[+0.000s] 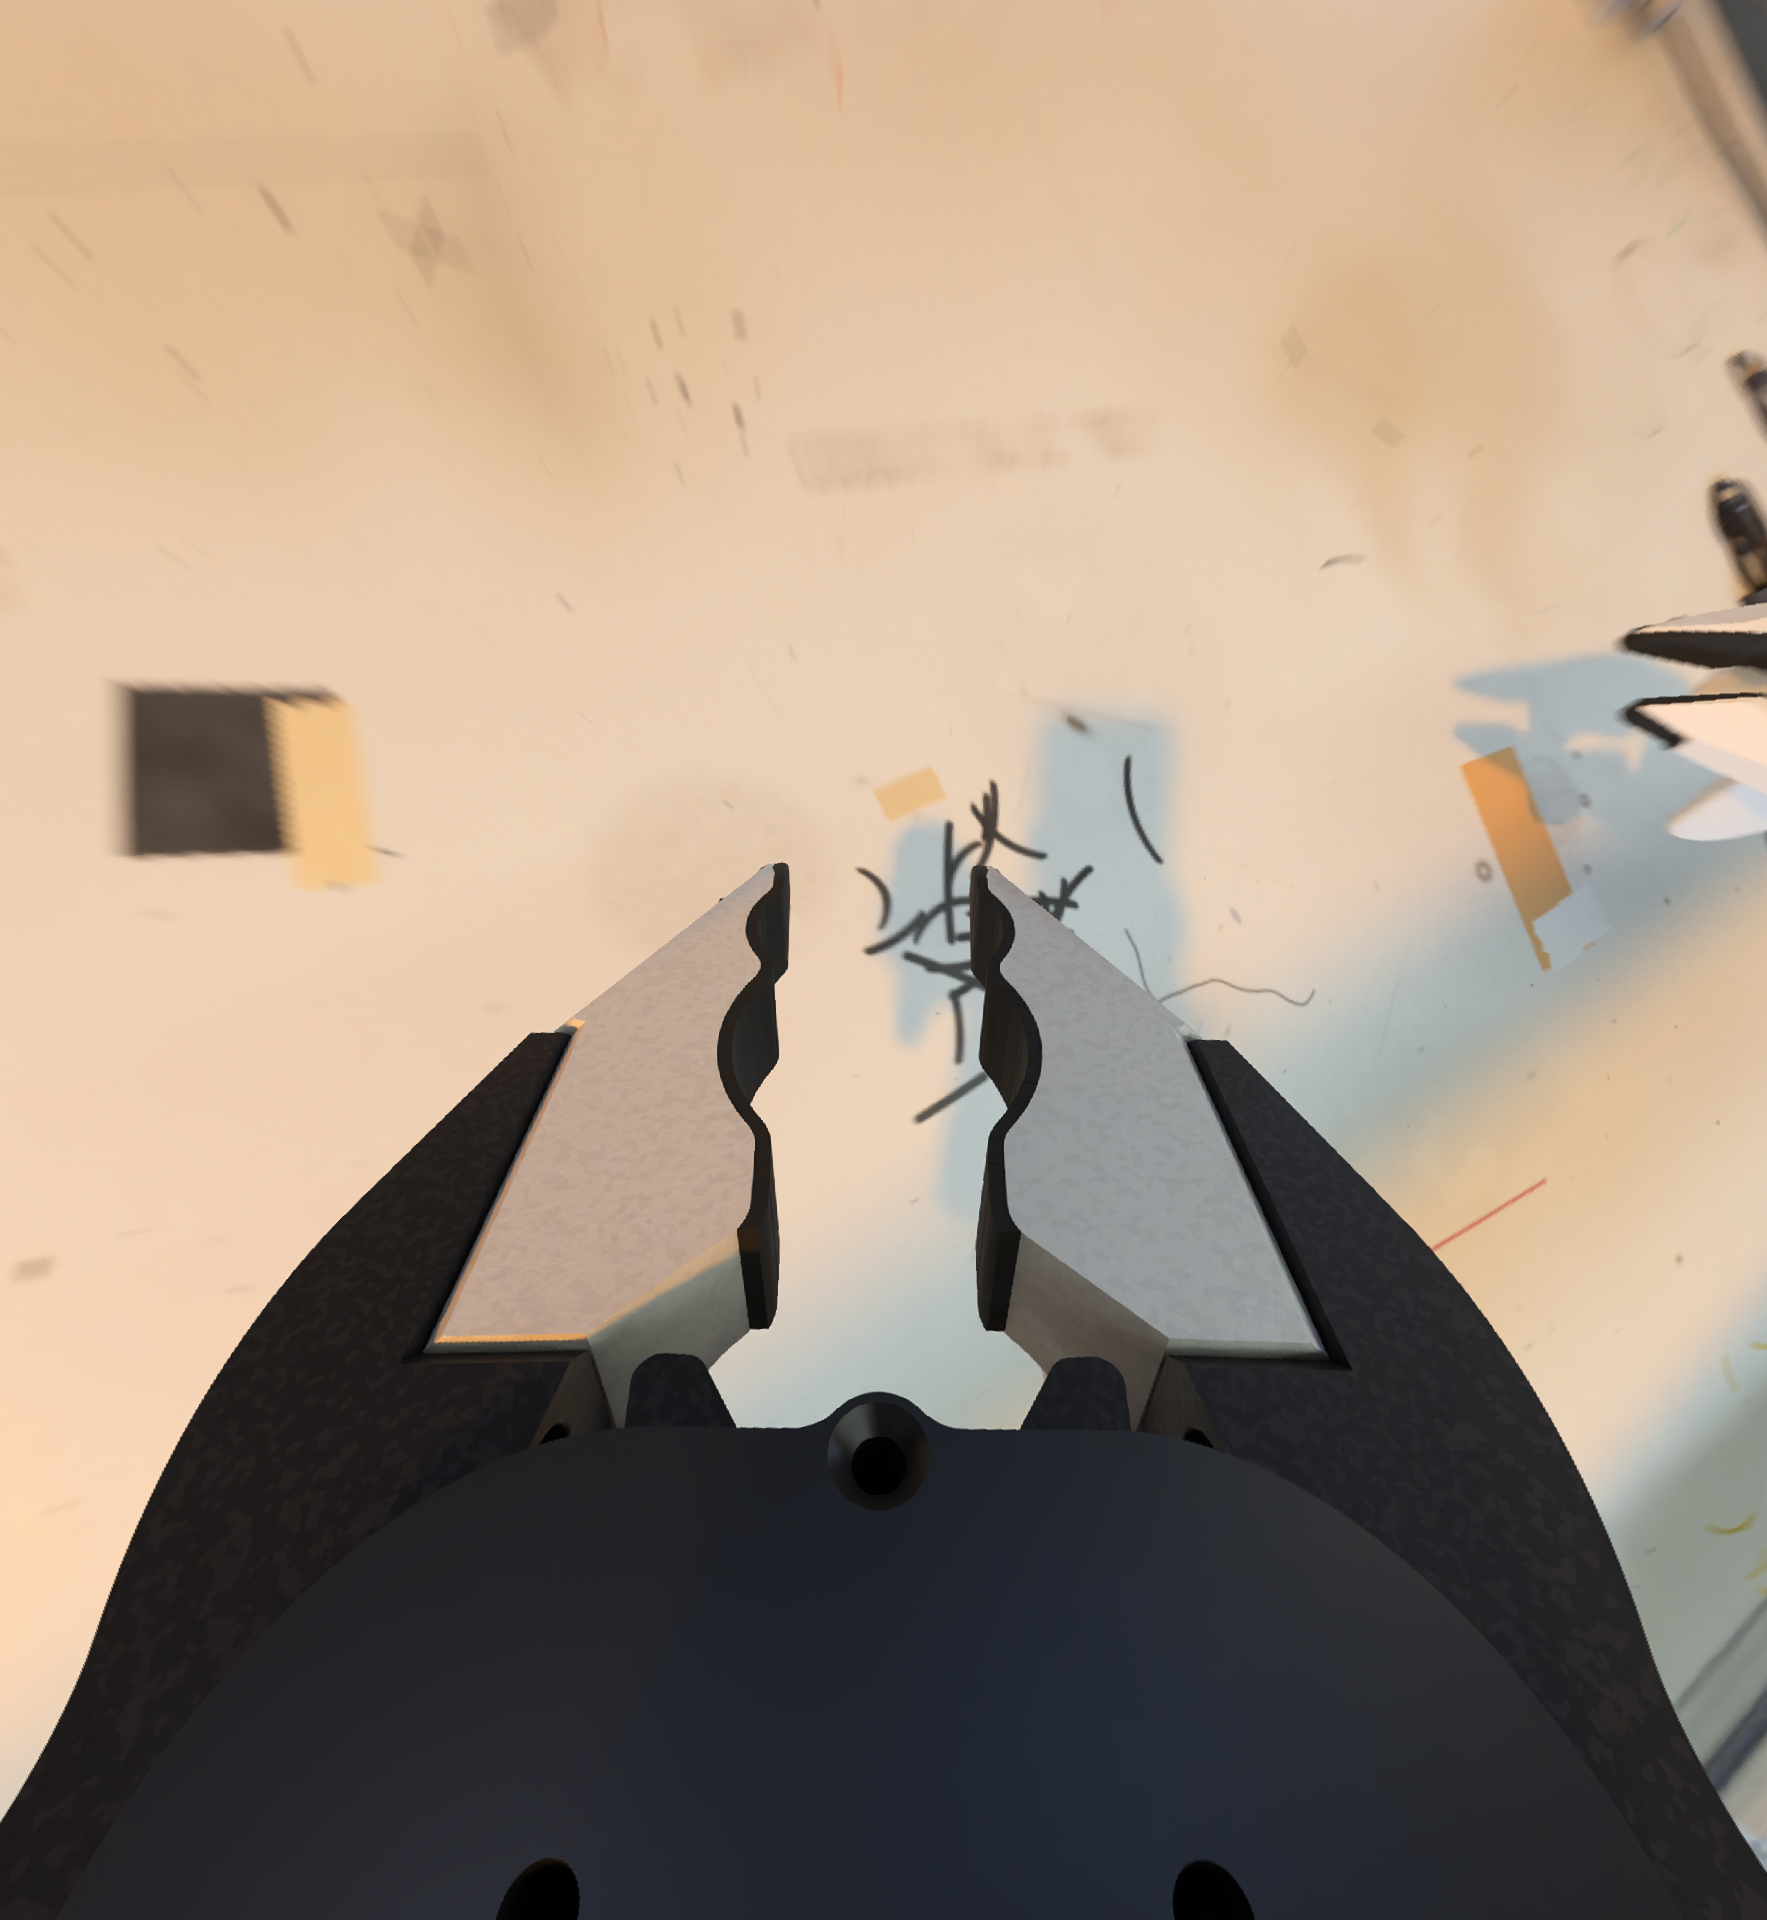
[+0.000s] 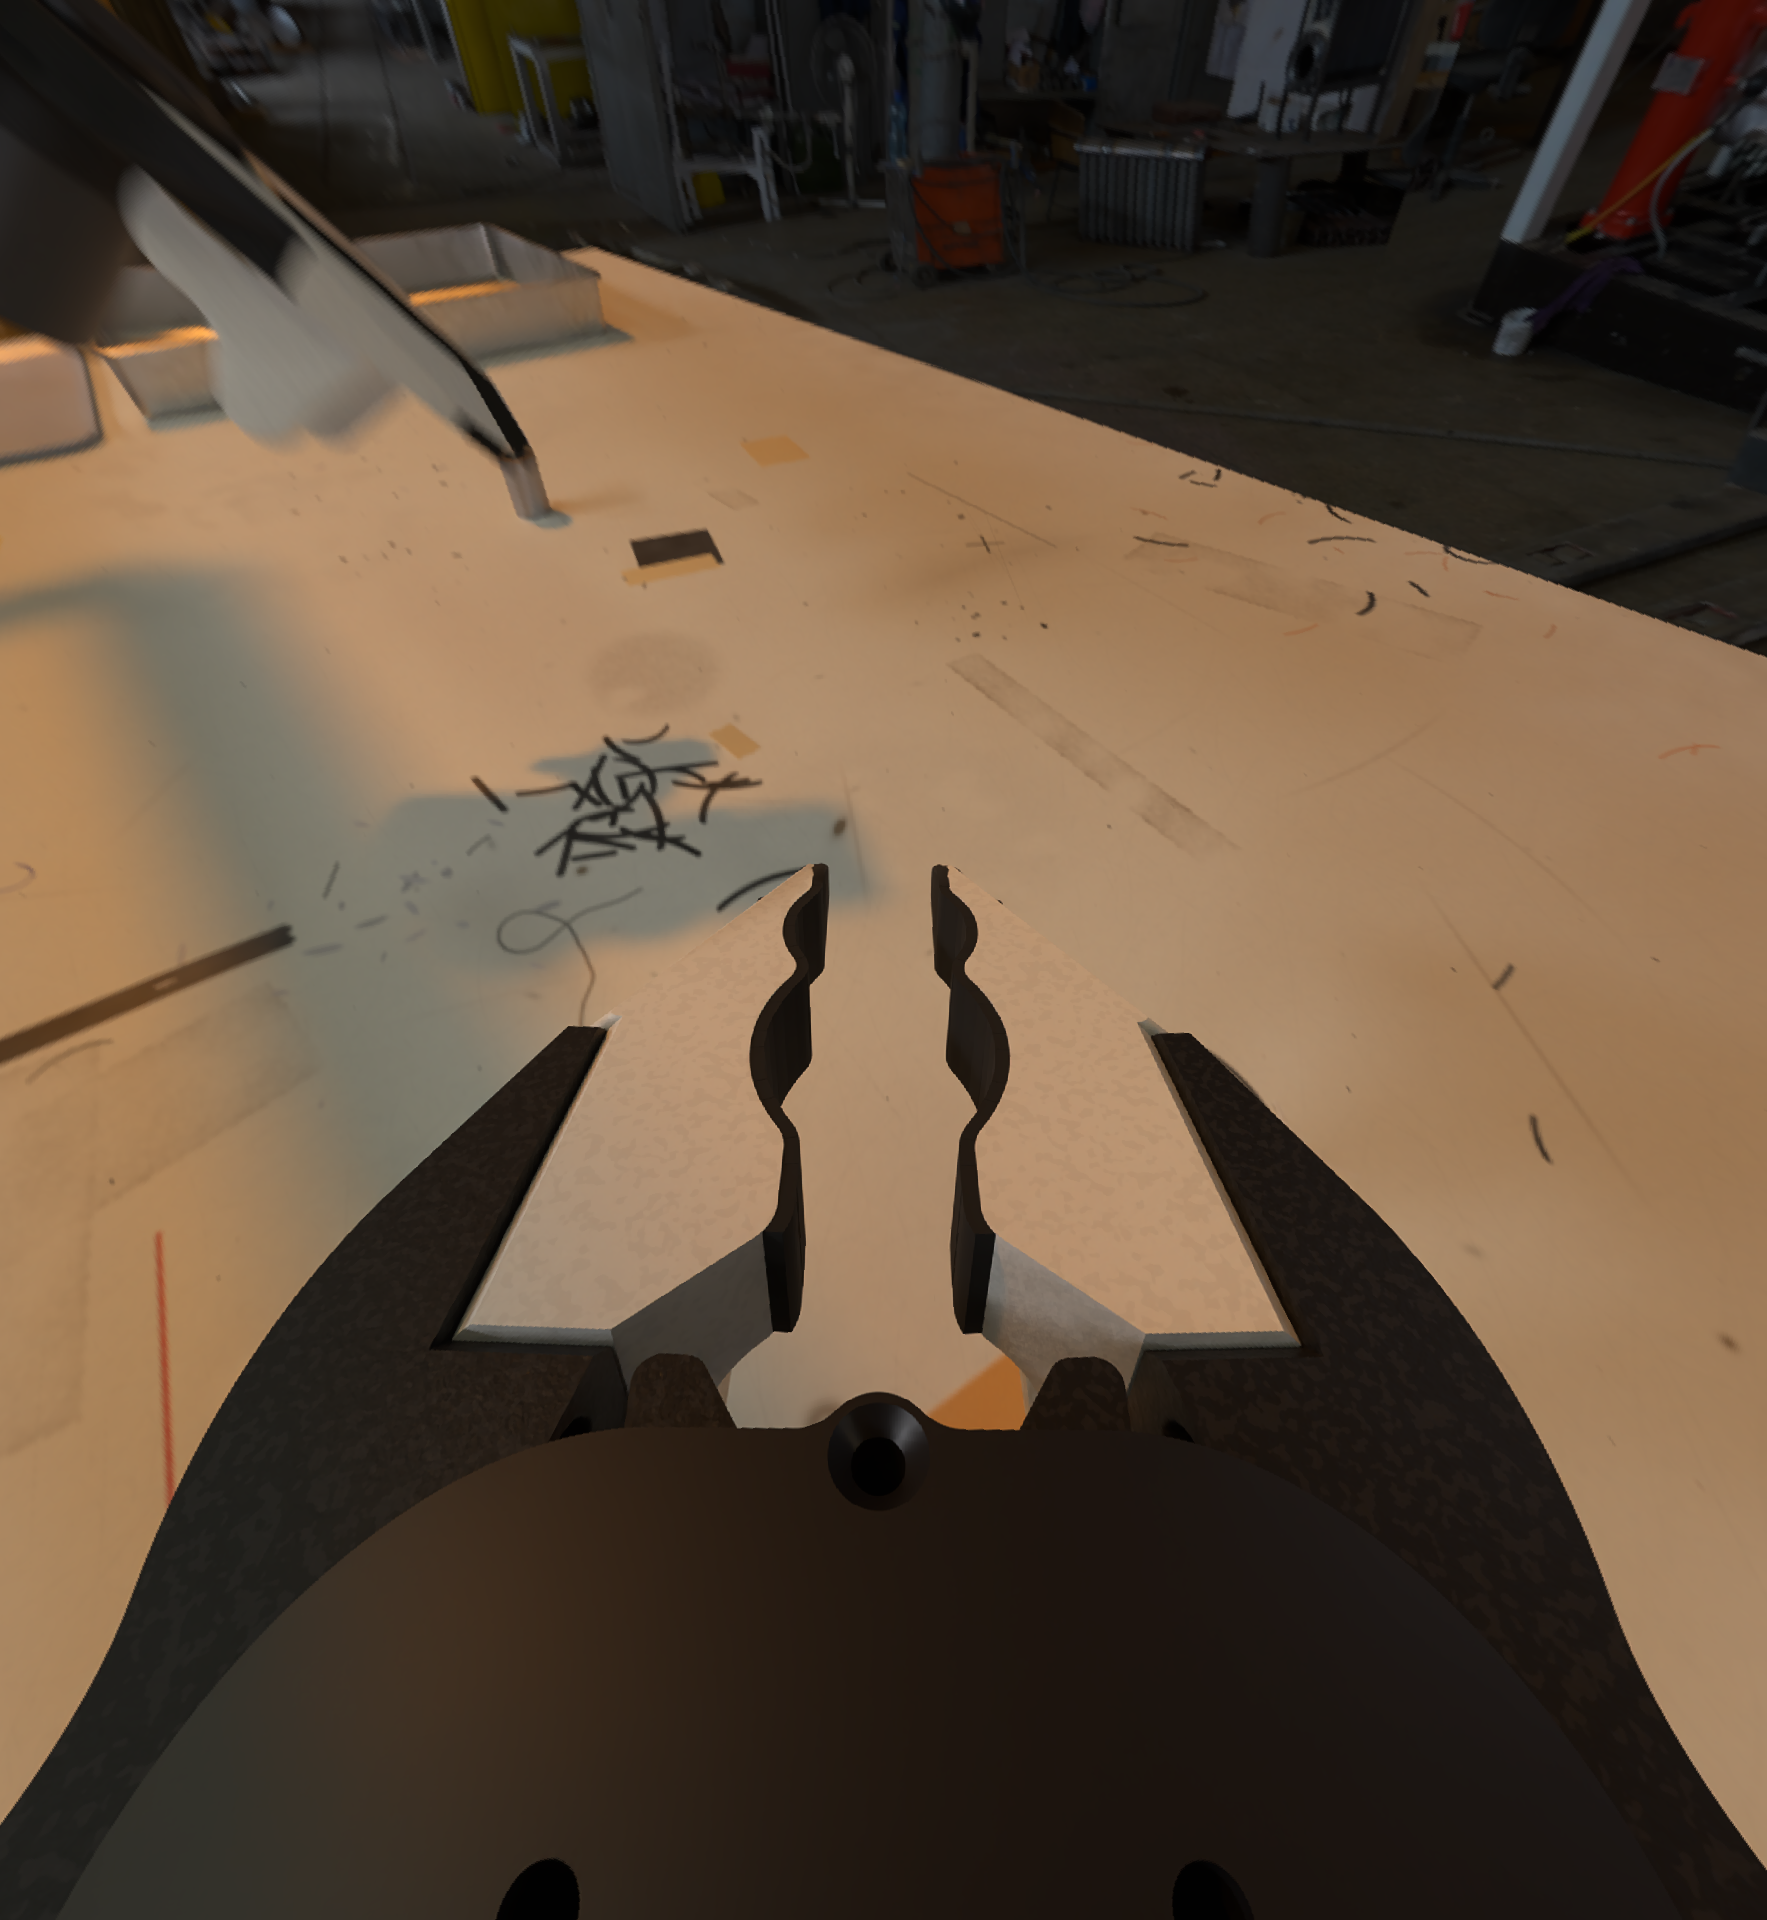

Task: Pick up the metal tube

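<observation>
The short grey metal tube [image 2: 531, 490] seems to stand upright on the beige scratched worktable [image 2: 1222, 883], in the upper left of the right wrist view. It does not show in the left wrist view. The left gripper [image 1: 879, 873] and the right gripper [image 2: 879, 873] both have their fingers apart and hold nothing. I judge the tube to be stiff, light and smooth, so it may slip or tip over. It is best held across its middle, in the pad notches.

Warm amber light across the tabletop [image 2: 1274, 935], brightest toward its right edge. Cool blue-grey shadow [image 2: 183, 748] pooled near the left edge. Heavy motion blur in left wrist view; soft smearing top-left in right wrist view. Dim, murky background [image 2: 1066, 125]. Wide-angle bending at frame borders.
</observation>
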Robot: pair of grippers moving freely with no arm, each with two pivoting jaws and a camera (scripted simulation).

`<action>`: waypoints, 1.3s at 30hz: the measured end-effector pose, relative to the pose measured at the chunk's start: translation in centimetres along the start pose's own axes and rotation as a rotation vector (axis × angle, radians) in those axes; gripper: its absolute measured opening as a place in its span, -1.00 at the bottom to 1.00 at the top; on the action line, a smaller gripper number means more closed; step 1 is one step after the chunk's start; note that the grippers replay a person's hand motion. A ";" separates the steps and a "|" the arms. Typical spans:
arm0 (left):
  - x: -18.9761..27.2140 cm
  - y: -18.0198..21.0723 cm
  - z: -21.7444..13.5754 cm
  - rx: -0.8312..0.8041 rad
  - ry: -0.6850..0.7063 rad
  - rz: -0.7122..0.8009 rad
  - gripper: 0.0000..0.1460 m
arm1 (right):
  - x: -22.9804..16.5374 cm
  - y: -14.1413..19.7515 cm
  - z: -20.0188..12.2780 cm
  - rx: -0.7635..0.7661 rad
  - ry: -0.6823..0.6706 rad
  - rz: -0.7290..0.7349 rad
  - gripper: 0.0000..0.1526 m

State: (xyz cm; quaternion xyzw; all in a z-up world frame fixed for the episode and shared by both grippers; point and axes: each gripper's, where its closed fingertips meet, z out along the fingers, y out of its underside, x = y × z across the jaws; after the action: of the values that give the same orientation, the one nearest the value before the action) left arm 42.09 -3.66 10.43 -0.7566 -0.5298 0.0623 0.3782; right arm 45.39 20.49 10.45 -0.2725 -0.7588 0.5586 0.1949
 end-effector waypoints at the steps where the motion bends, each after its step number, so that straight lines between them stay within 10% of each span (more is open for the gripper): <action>1: -0.4 -0.9 -2.4 0.069 0.001 0.042 -0.53 | -0.1 0.3 -0.3 -0.014 0.013 -0.012 -0.74; 6: -9.6 -1.7 -10.5 0.146 -0.056 0.129 -0.48 | -1.1 2.0 -1.1 -0.091 0.027 0.061 -0.74; 13: -23.0 1.8 -3.8 -0.312 -0.227 0.314 -0.27 | -2.3 1.9 0.1 -0.123 0.053 0.113 -0.75; 19: -24.3 1.8 -0.6 -0.388 -0.178 0.357 -0.35 | -2.7 1.5 0.2 -0.160 0.076 0.102 -0.76; 27: -24.3 1.2 -2.0 -0.319 -0.191 0.303 -1.00 | -2.2 1.2 0.2 -0.170 0.073 0.099 -0.77; 35: -22.9 -0.4 -7.3 -0.087 -0.151 0.124 -1.00 | -2.4 1.4 0.4 -0.153 0.043 0.077 -0.79; 39: -23.2 2.4 -5.3 -0.264 -0.221 0.232 -0.55 | -2.6 1.9 0.3 -0.148 0.021 0.087 -0.80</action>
State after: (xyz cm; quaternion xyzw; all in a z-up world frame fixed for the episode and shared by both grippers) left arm 36.47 -26.37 5.52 -0.8442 -0.4807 0.1181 0.2056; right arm 47.56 19.06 8.59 -0.3248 -0.7834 0.5060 0.1577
